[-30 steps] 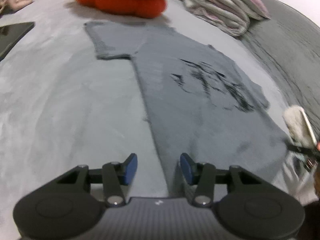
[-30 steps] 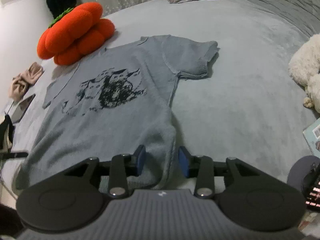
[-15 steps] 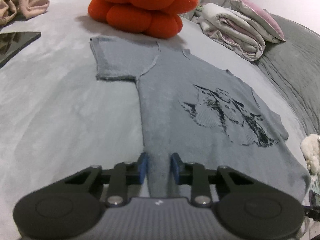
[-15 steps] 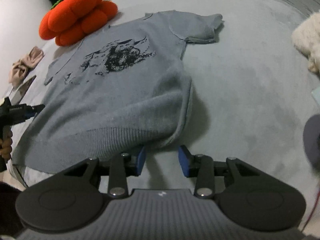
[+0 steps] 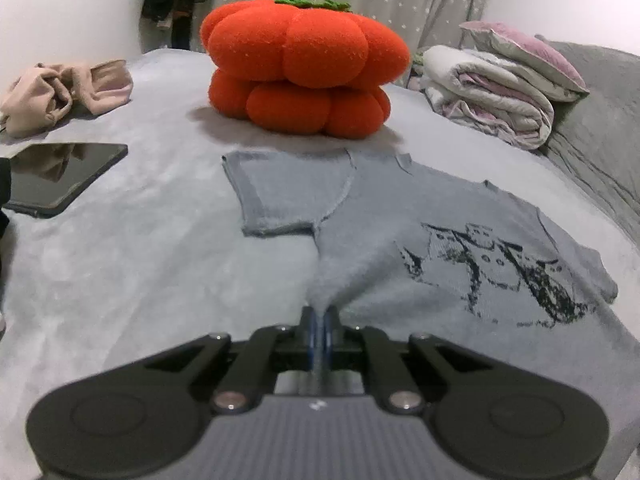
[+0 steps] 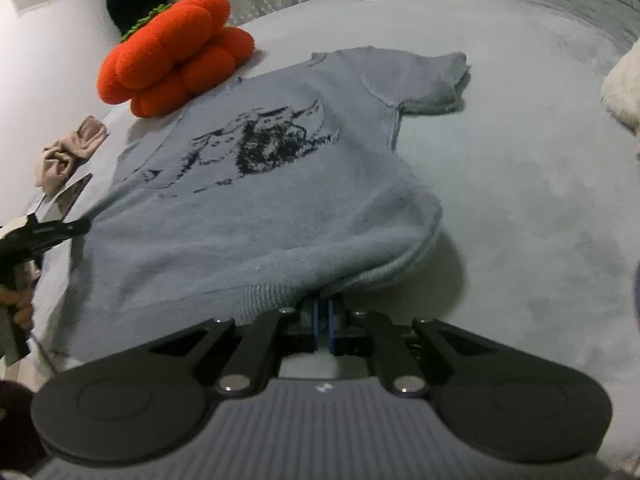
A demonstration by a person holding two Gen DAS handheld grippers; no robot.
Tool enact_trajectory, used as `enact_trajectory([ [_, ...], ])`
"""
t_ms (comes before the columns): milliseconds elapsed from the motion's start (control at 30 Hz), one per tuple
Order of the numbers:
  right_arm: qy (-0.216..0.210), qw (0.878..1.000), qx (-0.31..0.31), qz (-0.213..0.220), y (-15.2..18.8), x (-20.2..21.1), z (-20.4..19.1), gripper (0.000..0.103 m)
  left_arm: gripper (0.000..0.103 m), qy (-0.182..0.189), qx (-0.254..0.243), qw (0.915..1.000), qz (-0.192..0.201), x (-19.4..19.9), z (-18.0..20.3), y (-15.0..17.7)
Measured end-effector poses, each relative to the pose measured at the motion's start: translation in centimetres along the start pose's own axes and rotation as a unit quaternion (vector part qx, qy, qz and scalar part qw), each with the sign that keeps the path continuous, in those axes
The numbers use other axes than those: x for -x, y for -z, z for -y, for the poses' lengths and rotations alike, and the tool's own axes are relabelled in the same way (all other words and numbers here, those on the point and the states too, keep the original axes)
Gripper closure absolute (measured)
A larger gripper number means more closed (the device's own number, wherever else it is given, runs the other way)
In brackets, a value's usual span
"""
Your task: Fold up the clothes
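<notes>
A grey-blue short-sleeved knit top (image 5: 400, 224) (image 6: 256, 208) with a dark printed picture lies face up on the grey bed cover (image 5: 120, 264). My left gripper (image 5: 319, 322) is shut on the top's left bottom corner, and the cloth rises in a pinched ridge to the blue pads. My right gripper (image 6: 322, 312) is shut on the ribbed hem at the top's right bottom corner, which lifts off the bed. In the right wrist view the left gripper (image 6: 76, 226) shows at the far left edge, held by a hand (image 6: 16, 304).
An orange pumpkin cushion (image 5: 304, 64) (image 6: 172, 56) sits just beyond the collar. A black tablet (image 5: 60, 176) and a crumpled beige garment (image 5: 64, 94) lie to the left. Folded bedding (image 5: 496, 92) lies at the back right, a white plush toy (image 6: 624, 88) at the right edge.
Both grippers went from open to shut on the hem corners. The left gripper tilted up, bringing the cushion and wall into view. The right one came down to the hem, which now lifts.
</notes>
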State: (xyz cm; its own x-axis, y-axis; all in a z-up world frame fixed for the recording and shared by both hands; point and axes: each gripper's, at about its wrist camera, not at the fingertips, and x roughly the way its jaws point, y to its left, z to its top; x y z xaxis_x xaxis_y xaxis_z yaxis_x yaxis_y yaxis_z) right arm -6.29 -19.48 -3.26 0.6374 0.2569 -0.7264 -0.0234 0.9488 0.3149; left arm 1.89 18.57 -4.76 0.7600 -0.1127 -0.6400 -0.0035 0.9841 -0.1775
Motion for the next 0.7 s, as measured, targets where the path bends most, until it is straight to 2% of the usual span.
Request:
enact_trajectory([
  [167, 0.028, 0.999, 0.036, -0.015, -0.4, 3.5, 0.8, 0.098, 0.097, 0.017, 0.004, 0.9987, -0.048, 0.2, -0.2, 0.1],
  [233, 0.036, 0.998, 0.035, -0.025, -0.3, 4.0, 1.6, 0.098, 0.092, 0.031, 0.014, 0.9971, -0.068, 0.6, -0.6, 0.4],
  [333, 0.05, 0.998, 0.031, -0.034, 0.1, 3.7, 2.7, 0.098, 0.066, 0.053, 0.045, 0.9927, -0.099, 1.6, -1.7, 1.2],
  [367, 0.046, 0.998, 0.025, -0.033, 0.2, 3.7, 2.9, 0.098, 0.064, 0.057, 0.053, 0.991, -0.109, 1.9, -2.0, 1.6],
  [467, 0.029, 0.999, 0.007, -0.03, 0.7, 3.6, 3.5, 0.087, 0.064, 0.068, 0.065, 0.9867, -0.132, 3.2, -2.7, 2.9],
  [533, 0.02, 0.999, -0.002, -0.034, 1.1, 3.5, 3.6, 0.087, 0.064, 0.079, 0.083, 0.9836, -0.139, 4.2, -3.4, 3.8],
  [633, 0.009, 0.999, -0.014, -0.04, 1.7, 3.2, 3.8, 0.069, 0.064, 0.098, 0.119, 0.9773, -0.145, 5.7, -4.5, 5.2],
  [700, 0.002, 0.999, -0.024, -0.039, 2.1, 3.0, 4.0, 0.067, 0.065, 0.113, 0.145, 0.9717, -0.149, 6.5, -5.2, 6.1],
])
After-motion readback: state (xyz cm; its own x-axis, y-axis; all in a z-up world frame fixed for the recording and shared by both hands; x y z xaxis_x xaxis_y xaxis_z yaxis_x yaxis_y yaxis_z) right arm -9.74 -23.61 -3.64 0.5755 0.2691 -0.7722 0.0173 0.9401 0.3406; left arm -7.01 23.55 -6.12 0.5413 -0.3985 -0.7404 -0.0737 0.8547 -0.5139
